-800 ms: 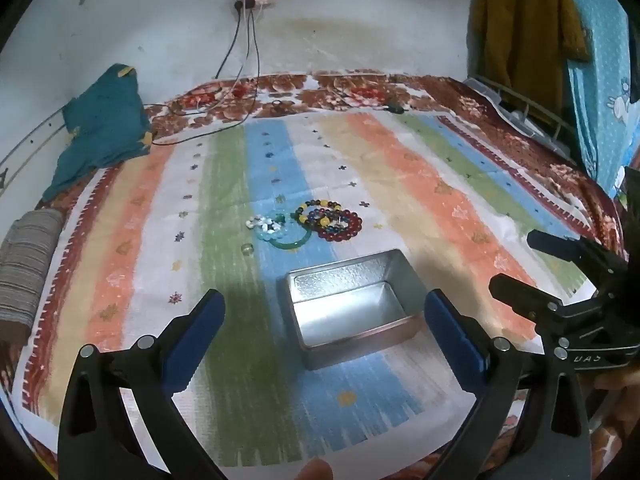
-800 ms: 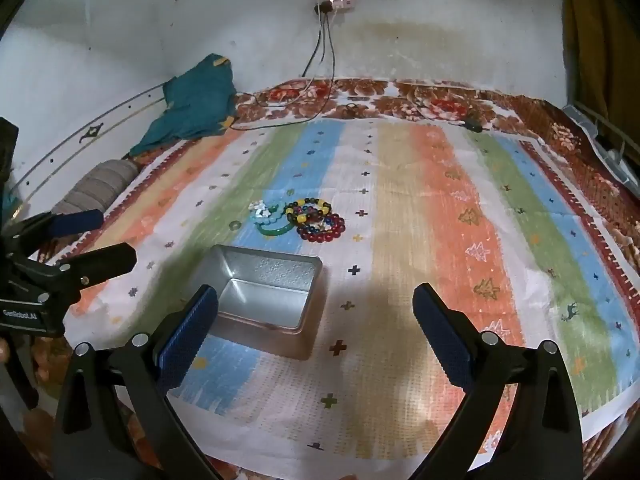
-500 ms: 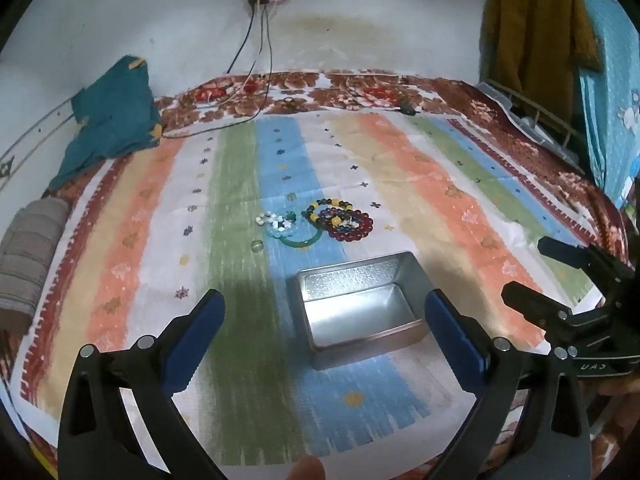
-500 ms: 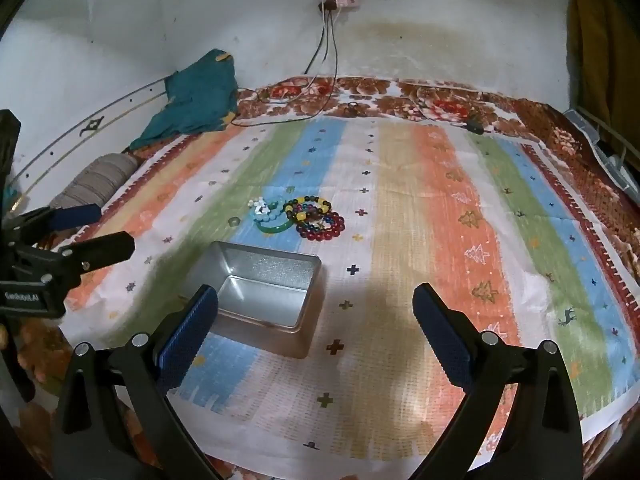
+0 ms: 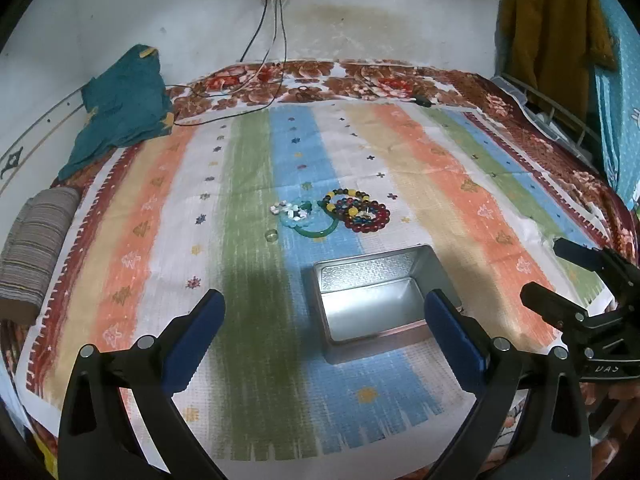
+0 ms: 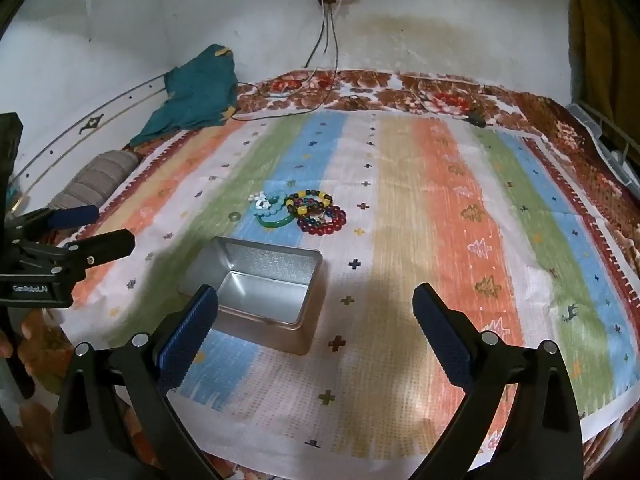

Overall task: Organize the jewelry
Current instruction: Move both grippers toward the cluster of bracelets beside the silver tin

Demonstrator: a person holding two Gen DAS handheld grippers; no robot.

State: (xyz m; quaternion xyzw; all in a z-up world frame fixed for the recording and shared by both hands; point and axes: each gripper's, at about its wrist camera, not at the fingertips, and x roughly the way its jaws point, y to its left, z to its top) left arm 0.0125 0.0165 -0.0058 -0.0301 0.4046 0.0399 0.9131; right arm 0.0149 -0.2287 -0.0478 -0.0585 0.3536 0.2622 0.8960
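An open, empty metal tin [image 5: 428, 268] [image 6: 316, 276] stands on the striped cloth. Just beyond it lies a cluster of jewelry: a dark red bead bracelet [image 5: 370, 219] [image 6: 326, 222], a multicoloured bead bracelet [image 5: 345, 200] [image 6: 308, 200], a green bangle [image 5: 316, 229] [image 6: 276, 221], a pale blue-and-white bead piece [image 5: 289, 213] [image 6: 262, 204] and a small ring [image 5: 271, 235] [image 6: 233, 216]. My left gripper [image 5: 324, 324] is open and empty, near the tin's front. My right gripper [image 6: 316, 320] is open and empty, to the tin's right. Each gripper also shows in the other's view, the right one [image 5: 560, 276] and the left one [image 6: 96, 226].
The striped cloth [image 5: 420, 168] covers a floral-bordered bed. A teal cloth [image 5: 120, 108] and a grey rolled bundle [image 5: 32, 248] lie at the left. Cables [image 5: 272, 40] hang from a wall socket onto the far edge. Clothes [image 5: 548, 20] hang at the right.
Both grippers have shifted slightly; the tin and jewelry sit a little further right and lower in the left wrist view. Nothing was grasped or moved.
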